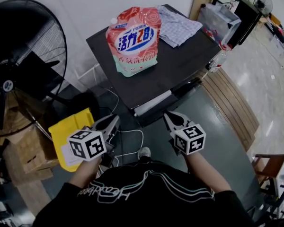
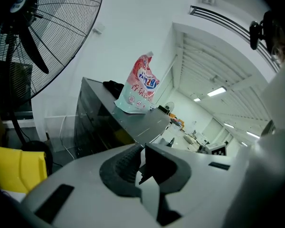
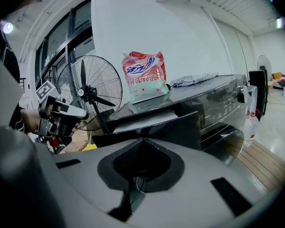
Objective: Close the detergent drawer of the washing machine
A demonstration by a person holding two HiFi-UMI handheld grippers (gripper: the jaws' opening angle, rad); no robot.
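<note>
The black washing machine stands ahead of me with its detergent drawer pulled out at the front left, its pale inside showing. In the right gripper view the drawer juts toward me just beyond the jaws. My right gripper hangs shut and empty a little in front of the drawer, not touching it. My left gripper is also shut and empty, lower left of the drawer and apart from it. The jaws of the left gripper and the right gripper are closed together in their own views.
A pink detergent pouch stands upright on the machine's top, with a checked cloth behind it. A large black fan is at the left, with a yellow bag and cardboard boxes below it. Wooden slats lie to the right.
</note>
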